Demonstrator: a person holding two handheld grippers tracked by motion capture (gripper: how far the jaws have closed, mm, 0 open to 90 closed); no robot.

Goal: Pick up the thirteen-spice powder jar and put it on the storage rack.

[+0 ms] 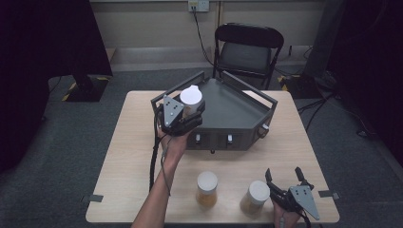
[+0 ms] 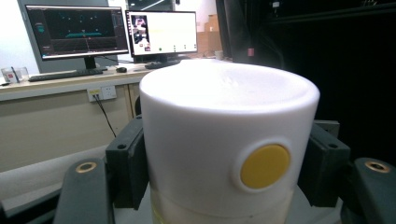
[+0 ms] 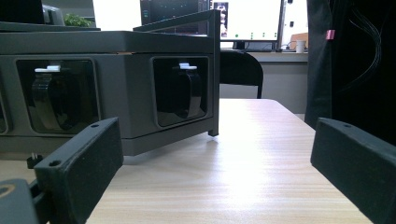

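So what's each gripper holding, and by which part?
Left gripper clamps the white-lidded clear jar by the lid's sides, above the dark grey tray. Right gripper holds nothing.

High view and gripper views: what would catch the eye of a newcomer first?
The left hand-held gripper holds a white-lidded jar over the grey tray rack at the table's far middle. Two more jars stand near the front edge, beside the open right hand-held gripper.
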